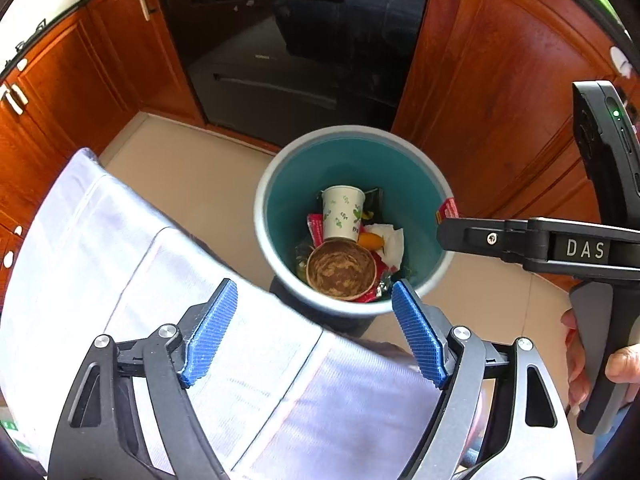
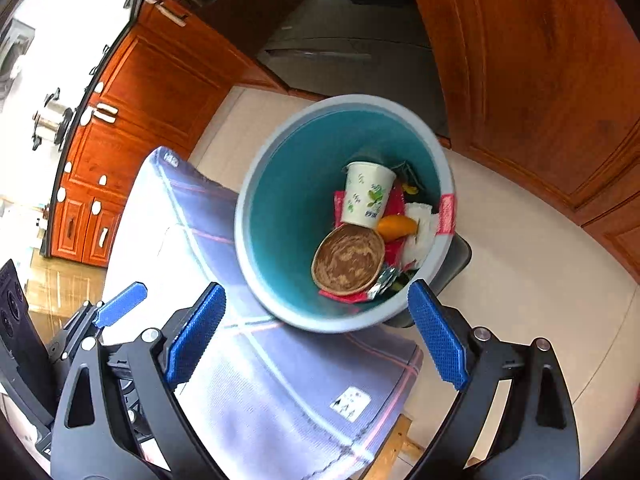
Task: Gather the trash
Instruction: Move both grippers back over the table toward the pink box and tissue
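A grey-rimmed bin with a teal inside stands on the floor beside the table. In it lie a printed paper cup, a brown-stained paper bowl, orange peel, a white tissue and red wrappers. One red wrapper hangs over the right rim. My left gripper stands open and empty above the bin's near rim. My right gripper is open and empty too, and its black finger reaches in from the right.
A table with a pale checked cloth lies under both grippers, its edge against the bin. Wooden cabinets and a black oven line the far side. A beige tiled floor surrounds the bin. A hand grips the right handle.
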